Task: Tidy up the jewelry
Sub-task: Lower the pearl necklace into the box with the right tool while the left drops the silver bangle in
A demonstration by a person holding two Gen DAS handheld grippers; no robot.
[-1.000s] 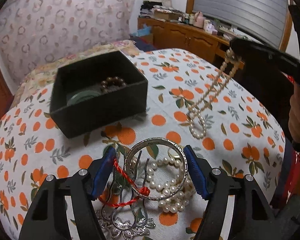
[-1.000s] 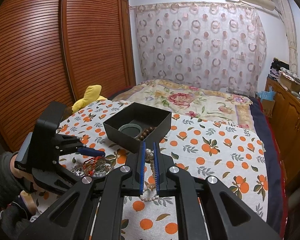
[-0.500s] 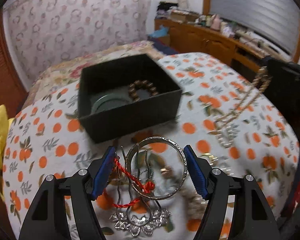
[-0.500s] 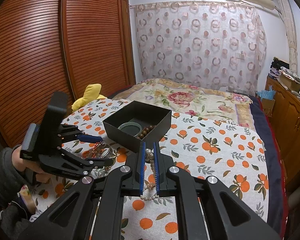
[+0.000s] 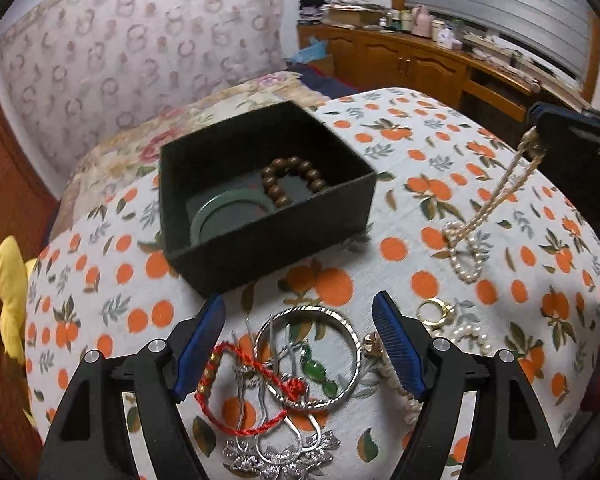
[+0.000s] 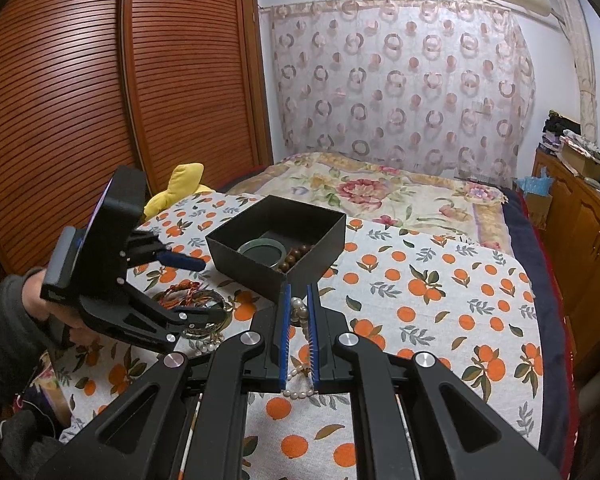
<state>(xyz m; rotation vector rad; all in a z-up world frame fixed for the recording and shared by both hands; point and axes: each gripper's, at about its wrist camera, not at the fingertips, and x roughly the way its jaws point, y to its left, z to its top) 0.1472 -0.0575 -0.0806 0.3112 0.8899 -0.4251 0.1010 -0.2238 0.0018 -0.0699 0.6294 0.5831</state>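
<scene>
A black open box (image 5: 268, 240) (image 6: 320, 248) on the orange-print cloth holds a green bangle (image 5: 220, 212) and a brown bead bracelet (image 5: 292, 180). My left gripper (image 5: 300, 344) is open above a silver bangle (image 5: 340, 360), a red cord bracelet (image 5: 236, 392), silver hairpins (image 5: 276, 452) and a green pendant (image 5: 316, 372). My right gripper (image 6: 299, 312) is shut on a pearl necklace (image 5: 484, 216) (image 6: 300, 380), which hangs from it with its lower loop touching the cloth. The left gripper also shows in the right wrist view (image 6: 204, 288).
A gold ring (image 5: 434, 310) and loose pearls (image 5: 468, 334) lie right of the left gripper. A yellow soft toy (image 6: 180, 186) sits at the table's left edge. A bed (image 6: 380, 192), wooden wardrobe doors (image 6: 100, 100) and a wooden cabinet (image 5: 420, 68) surround the table.
My left gripper has lifted and drawn back from the silver bangle, which now lies on the cloth between its fingers. The right gripper still holds the necklace, nearly unmoved.
</scene>
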